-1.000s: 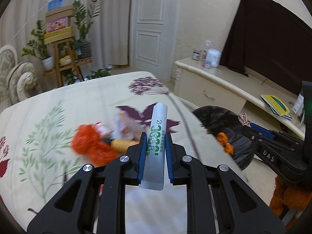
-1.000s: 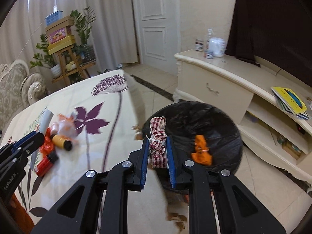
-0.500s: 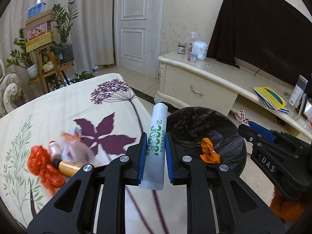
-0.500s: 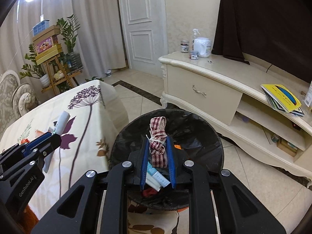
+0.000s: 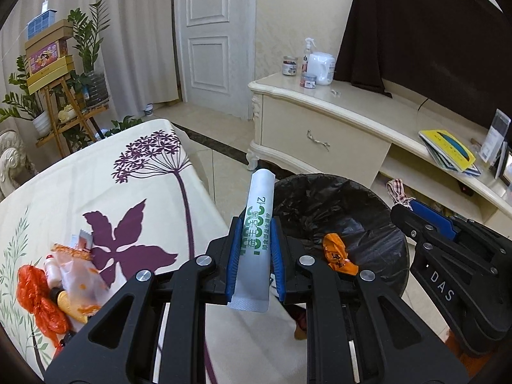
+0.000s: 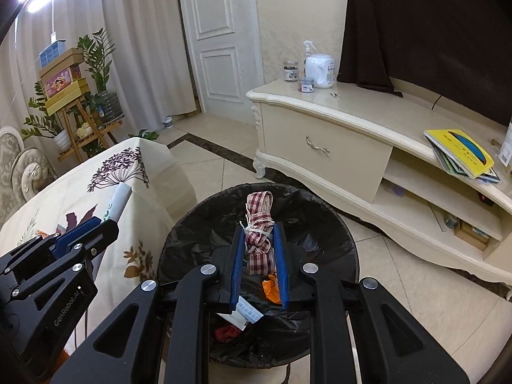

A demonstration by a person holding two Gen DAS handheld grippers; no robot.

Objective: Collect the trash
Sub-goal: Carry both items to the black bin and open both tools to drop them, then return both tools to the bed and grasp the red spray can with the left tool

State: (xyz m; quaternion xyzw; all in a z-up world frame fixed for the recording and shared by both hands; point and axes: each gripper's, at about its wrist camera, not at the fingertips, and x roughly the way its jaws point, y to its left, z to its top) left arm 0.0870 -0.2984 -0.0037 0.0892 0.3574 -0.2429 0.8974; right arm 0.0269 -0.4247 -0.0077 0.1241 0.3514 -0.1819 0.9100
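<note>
Drop step. Right gripper (image 6: 259, 252) clamped on checked ribbon bundle (image 6: 258, 224), over black-lined bin (image 6: 336, 224); left gripper (image 5: 254, 256) clamped on white sachet (image 5: 258, 224) nr bin rim, above tablecloth edge. Next, prob: left shifts over bin, both release.

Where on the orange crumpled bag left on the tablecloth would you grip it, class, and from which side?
Grip the orange crumpled bag at its bulging upper lobe, coming from above and from its left. It is soft and puckered, so any raised fold pinches easily, while a small bottle and a clear wrapper crowd its right side on the tablecloth.
</note>
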